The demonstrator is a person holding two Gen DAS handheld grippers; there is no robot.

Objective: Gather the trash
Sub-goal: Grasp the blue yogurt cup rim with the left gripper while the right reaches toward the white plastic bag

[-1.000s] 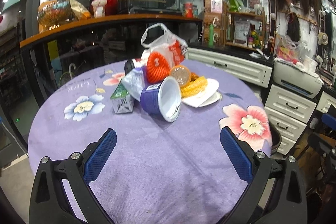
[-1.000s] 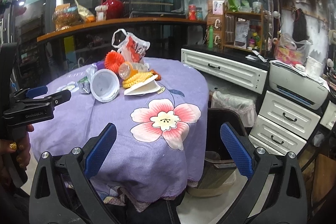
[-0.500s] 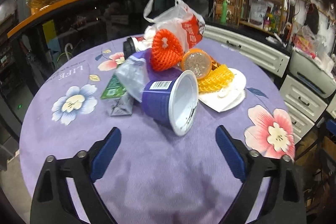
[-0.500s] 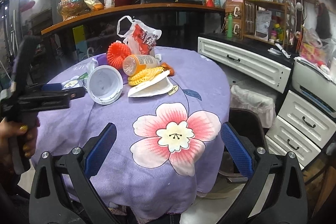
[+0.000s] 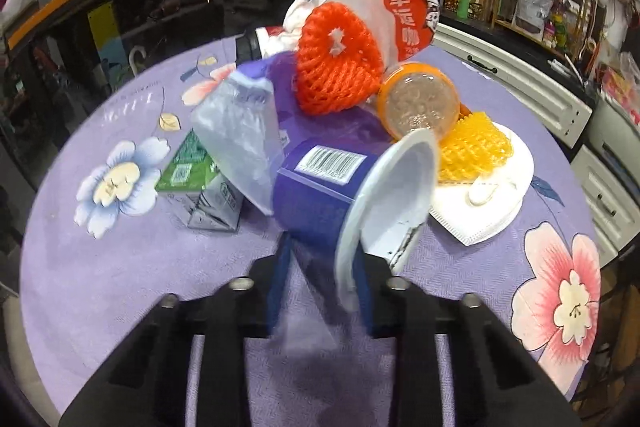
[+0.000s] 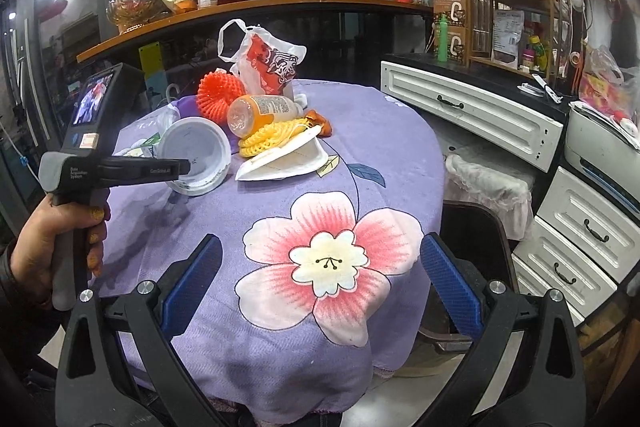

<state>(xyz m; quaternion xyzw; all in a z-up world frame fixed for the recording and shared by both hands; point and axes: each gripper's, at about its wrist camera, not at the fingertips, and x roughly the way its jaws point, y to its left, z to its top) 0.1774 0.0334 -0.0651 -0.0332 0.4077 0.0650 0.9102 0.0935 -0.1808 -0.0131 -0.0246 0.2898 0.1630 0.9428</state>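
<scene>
Now the left gripper [image 5: 320, 287] has its fingers clenched on the blue cup's [image 5: 320, 195] rim at the trash pile mid-worktop [image 5: 100, 287]; grip firmly and lift clear. Right gripper [image 6: 320, 283] hangs released by the near edge.

Round table [image 6: 392, 131] in purple floral cloth [image 5: 120, 267], trash heaped centrally.

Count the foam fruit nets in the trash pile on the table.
2: an orange foam net atop the pile, against the plastic bag; a yellow foam net lying on the white face mask. Others may be hidden.
</scene>
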